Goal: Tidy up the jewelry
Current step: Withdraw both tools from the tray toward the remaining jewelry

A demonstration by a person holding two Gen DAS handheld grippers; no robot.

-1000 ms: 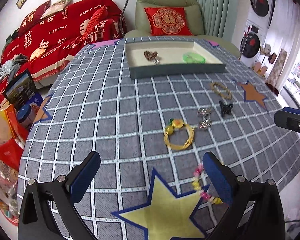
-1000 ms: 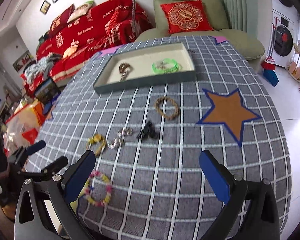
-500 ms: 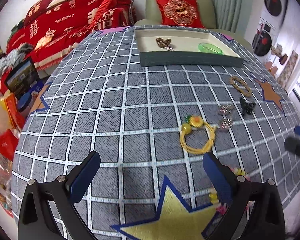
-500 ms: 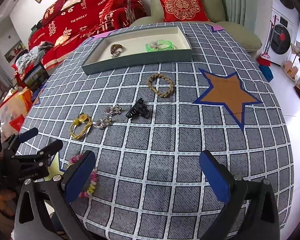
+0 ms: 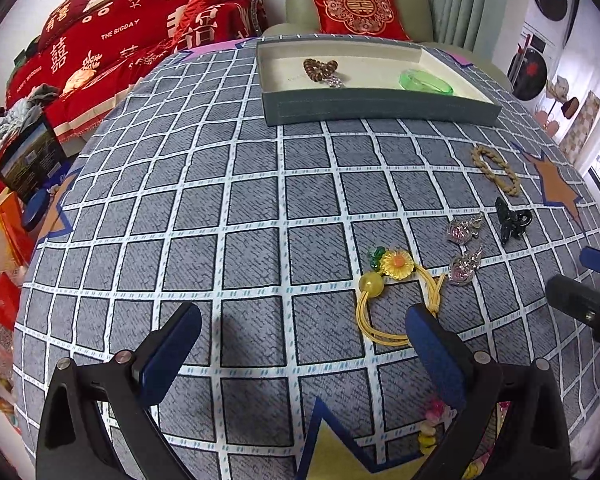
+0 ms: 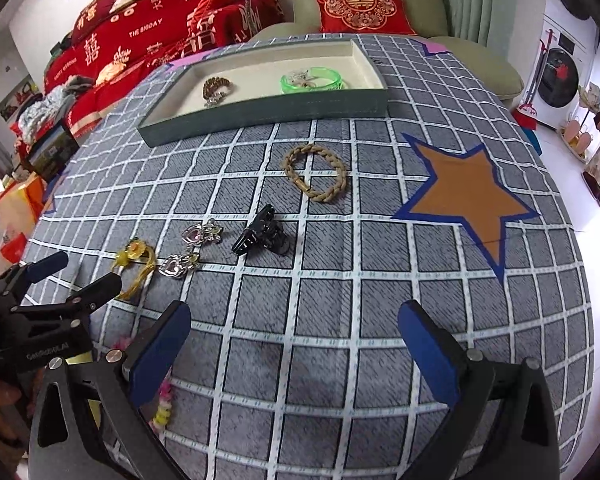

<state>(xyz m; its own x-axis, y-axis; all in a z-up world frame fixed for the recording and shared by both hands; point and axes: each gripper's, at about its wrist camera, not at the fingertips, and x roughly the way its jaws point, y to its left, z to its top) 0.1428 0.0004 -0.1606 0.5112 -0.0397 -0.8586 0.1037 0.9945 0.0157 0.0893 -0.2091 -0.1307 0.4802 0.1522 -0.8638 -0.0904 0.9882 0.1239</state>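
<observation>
While the checked tablecloth (image 5: 220,208) spreads beneath both spread-jawed, empty grippers, the grey tray (image 5: 380,110) sits far ahead of the left gripper (image 5: 300,344), the right gripper (image 6: 294,340) hovers alongside, and the yellow flower bracelet (image 5: 396,300) lies touching the left's right fingertip (image 5: 424,328).

The red sofa cover (image 5: 140,36) carries white lettering: "HAPPY WEDDING" near its top edge, "THE BIGDAY" lower down, and large double-happiness characters. The red cushion (image 6: 360,0) bears a gold double-happiness emblem. Small print on the left gripper (image 6: 48,354) is unreadable.
</observation>
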